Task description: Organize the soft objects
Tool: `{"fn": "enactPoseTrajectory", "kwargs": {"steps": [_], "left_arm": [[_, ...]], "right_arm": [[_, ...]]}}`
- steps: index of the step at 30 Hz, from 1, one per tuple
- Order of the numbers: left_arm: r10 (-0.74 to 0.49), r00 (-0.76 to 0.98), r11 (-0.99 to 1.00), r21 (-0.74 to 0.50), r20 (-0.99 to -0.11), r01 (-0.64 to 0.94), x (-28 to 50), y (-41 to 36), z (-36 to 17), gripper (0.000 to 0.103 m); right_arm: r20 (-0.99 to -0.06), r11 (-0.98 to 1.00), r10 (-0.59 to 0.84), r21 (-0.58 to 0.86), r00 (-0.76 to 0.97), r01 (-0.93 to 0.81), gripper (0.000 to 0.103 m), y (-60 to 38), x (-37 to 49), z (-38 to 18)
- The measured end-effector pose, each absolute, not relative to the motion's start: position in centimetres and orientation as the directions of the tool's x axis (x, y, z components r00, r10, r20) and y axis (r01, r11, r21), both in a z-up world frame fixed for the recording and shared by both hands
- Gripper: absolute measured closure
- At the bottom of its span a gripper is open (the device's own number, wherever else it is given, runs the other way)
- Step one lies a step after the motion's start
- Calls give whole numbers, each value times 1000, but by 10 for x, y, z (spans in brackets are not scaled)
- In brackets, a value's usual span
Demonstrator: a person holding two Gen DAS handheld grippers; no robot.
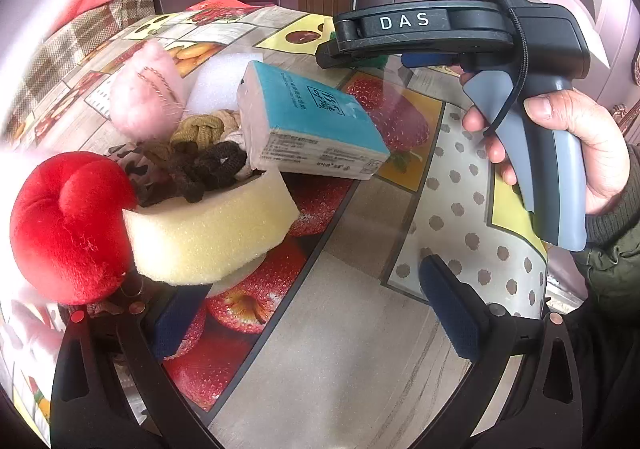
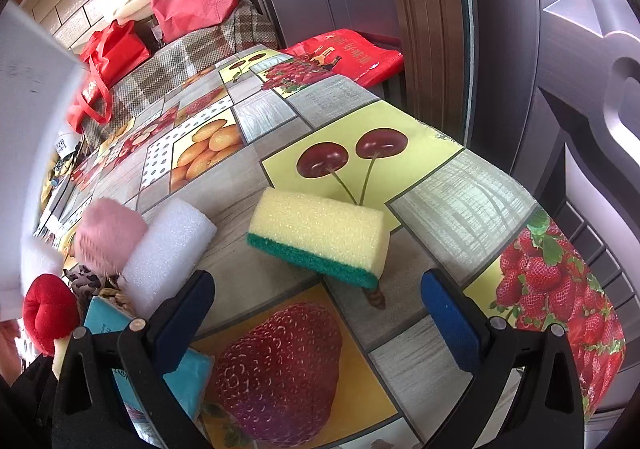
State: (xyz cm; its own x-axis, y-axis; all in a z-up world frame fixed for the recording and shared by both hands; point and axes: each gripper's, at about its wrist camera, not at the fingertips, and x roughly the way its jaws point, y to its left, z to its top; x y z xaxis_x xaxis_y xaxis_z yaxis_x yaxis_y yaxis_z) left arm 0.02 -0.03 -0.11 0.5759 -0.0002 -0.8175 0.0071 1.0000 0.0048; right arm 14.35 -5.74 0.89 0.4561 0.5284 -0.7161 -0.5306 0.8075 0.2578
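Both grippers, left [image 1: 316, 319] and right [image 2: 318, 319], have their fingers spread wide and empty over the tablecloth [image 2: 276, 177], the left one's left finger just under a pale sponge [image 1: 208, 233] in a pile with a red plush [image 1: 68, 229] and tissue pack [image 1: 308, 121], while a yellow-green sponge [image 2: 320, 237] lies just beyond the right fingers.
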Motion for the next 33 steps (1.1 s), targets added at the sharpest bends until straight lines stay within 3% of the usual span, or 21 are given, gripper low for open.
{"fn": "enactPoseTrajectory", "kwargs": {"steps": [33], "left_arm": [[0, 576, 1000, 5, -818, 7, 0, 0, -1, 1]], "right_arm": [[-708, 796, 548, 278, 445, -538, 0, -57, 142, 10]]}}
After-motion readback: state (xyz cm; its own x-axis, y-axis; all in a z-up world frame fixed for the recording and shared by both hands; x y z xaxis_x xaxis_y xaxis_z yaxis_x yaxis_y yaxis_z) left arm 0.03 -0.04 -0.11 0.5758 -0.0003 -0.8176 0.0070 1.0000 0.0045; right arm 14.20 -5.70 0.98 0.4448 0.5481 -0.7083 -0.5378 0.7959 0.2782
